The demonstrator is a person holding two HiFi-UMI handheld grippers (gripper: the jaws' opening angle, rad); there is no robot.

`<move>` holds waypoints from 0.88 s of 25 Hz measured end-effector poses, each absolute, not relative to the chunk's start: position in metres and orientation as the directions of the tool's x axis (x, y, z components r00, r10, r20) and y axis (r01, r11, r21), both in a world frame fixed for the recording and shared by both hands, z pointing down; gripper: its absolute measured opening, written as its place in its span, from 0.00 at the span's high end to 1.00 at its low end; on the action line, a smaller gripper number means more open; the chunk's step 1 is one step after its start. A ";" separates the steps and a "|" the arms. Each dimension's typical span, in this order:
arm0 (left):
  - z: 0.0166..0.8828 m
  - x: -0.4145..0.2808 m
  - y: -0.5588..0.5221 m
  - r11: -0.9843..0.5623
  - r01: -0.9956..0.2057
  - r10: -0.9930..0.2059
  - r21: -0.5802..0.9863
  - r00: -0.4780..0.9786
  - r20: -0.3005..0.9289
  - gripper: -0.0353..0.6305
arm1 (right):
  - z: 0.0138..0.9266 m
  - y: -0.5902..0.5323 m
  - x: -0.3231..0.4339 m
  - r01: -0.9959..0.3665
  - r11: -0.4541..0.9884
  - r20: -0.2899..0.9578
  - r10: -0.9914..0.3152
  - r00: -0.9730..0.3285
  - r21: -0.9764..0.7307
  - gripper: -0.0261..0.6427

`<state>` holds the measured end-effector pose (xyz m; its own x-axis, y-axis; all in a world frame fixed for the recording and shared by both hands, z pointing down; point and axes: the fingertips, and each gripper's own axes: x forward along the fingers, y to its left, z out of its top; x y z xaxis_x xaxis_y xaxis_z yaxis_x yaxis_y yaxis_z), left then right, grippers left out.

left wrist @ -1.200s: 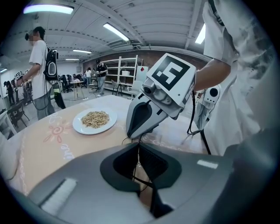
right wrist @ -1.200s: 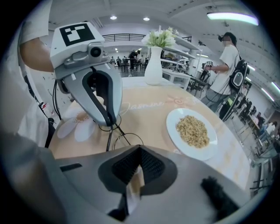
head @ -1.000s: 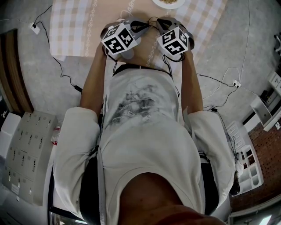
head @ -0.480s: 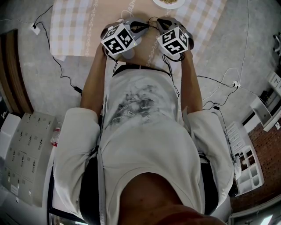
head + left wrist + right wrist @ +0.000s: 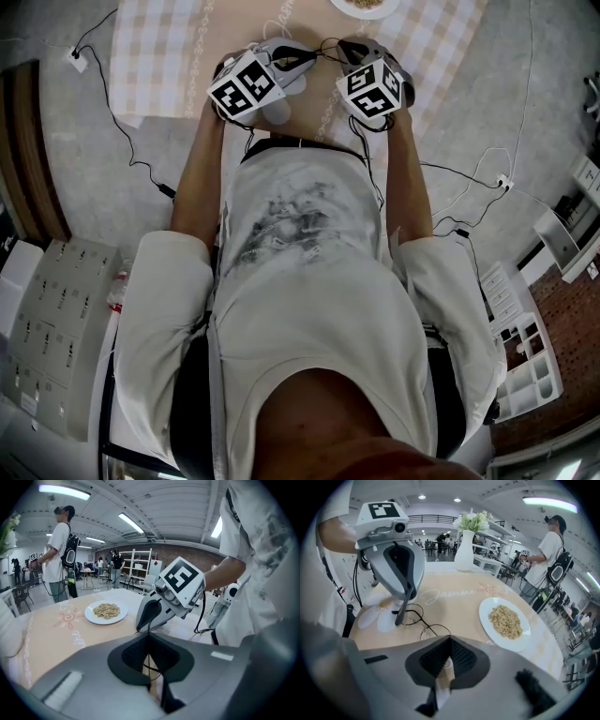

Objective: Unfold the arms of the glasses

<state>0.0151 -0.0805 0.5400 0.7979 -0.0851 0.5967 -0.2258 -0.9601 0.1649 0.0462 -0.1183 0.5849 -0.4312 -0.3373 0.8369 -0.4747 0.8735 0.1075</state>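
The thin wire-framed glasses (image 5: 423,621) hang just above the beige tablecloth (image 5: 454,599), between my two grippers. In the right gripper view my left gripper (image 5: 400,618) points down with its jaws shut on one end of the frame. My right gripper (image 5: 450,640) is shut at the rim of the nearer lens. In the left gripper view a thin wire of the glasses (image 5: 148,631) runs from my right gripper (image 5: 140,626) into the shut jaws of my left gripper (image 5: 149,637). From the head view both grippers (image 5: 298,58) (image 5: 349,49) meet tip to tip, and the glasses are hidden there.
A white plate of grain (image 5: 506,620) (image 5: 106,611) lies on the cloth past the grippers. A white vase with flowers (image 5: 464,550) stands at the table's far end. A person with a backpack (image 5: 58,550) stands beyond the table. Cables trail across the floor (image 5: 141,159).
My left gripper has shifted slightly to the left and tilted a little. The right gripper has kept still.
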 end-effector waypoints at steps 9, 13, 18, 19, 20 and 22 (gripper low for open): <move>0.532 0.001 -0.082 -0.954 -0.259 -0.124 0.154 0.803 0.583 0.93 | 0.585 -0.118 0.046 -0.482 0.867 0.841 -0.352 -0.411 0.128 0.94; 0.528 -0.004 -0.083 -0.949 -0.277 -0.145 0.148 0.805 0.576 0.93 | 0.585 -0.118 0.046 -0.490 0.861 0.840 -0.361 -0.405 0.134 0.94; 0.524 -0.011 -0.084 -0.942 -0.303 -0.173 0.143 0.806 0.567 0.93 | 0.586 -0.117 0.046 -0.495 0.858 0.841 -0.368 -0.397 0.141 0.94; 0.524 -0.011 -0.084 -0.941 -0.306 -0.176 0.143 0.806 0.565 0.93 | 0.586 -0.117 0.046 -0.495 0.857 0.841 -0.369 -0.396 0.143 0.94; 0.523 -0.012 -0.084 -0.940 -0.309 -0.179 0.142 0.806 0.564 0.93 | 0.586 -0.117 0.046 -0.495 0.857 0.841 -0.370 -0.395 0.144 0.94; 0.523 -0.013 -0.084 -0.939 -0.314 -0.185 0.141 0.805 0.564 0.93 | 0.586 -0.117 0.046 -0.494 0.857 0.841 -0.371 -0.394 0.147 0.94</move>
<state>-0.0131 -0.0837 0.5229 0.8048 -0.1847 0.5640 -0.3142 -0.9389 0.1409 0.0456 -0.1174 0.5856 -0.3941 -0.3711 0.8408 -0.4942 0.8569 0.1466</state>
